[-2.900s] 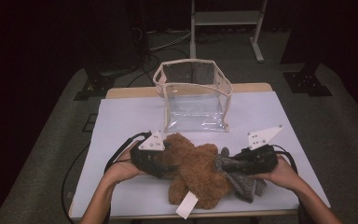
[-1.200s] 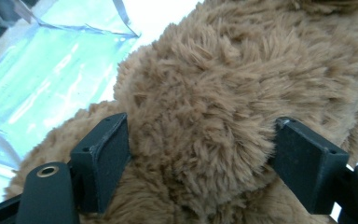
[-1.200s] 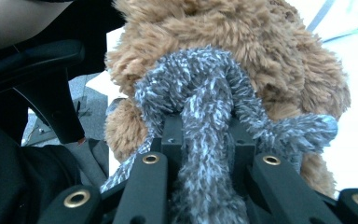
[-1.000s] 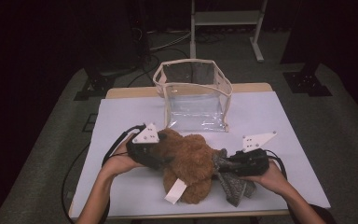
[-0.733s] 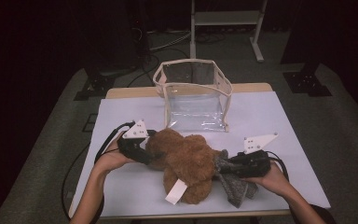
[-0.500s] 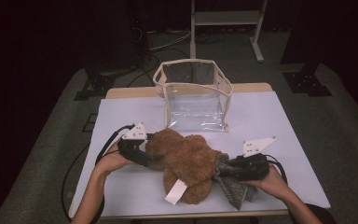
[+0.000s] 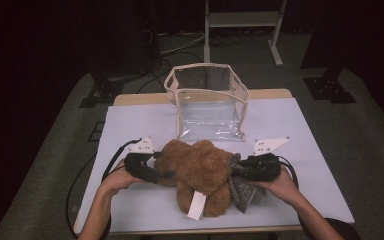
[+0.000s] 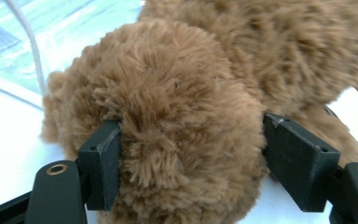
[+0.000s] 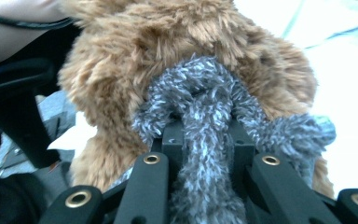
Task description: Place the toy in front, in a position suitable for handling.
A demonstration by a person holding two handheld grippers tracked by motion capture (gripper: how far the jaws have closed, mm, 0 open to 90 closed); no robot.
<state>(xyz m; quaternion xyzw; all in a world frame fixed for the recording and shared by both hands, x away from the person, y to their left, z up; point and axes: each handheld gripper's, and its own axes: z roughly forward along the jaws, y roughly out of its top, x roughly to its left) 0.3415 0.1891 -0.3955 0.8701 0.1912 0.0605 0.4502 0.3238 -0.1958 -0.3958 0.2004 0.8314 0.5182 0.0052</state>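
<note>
Teddy bear [image 7: 200, 175] lies crosswise on the desk [image 7: 305, 130], clear bag [image 7: 207, 102] directly beyond. Left tool [image 8: 186, 154] closing on its limb; right tool [image 9: 205, 140] clamps the grey scarf [image 9: 205, 116].

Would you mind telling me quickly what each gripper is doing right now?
Left gripper: its fingers have just been closing around a limb of the brown teddy bear, touching the fur.
Right gripper: shut on the grey scarf.
</note>
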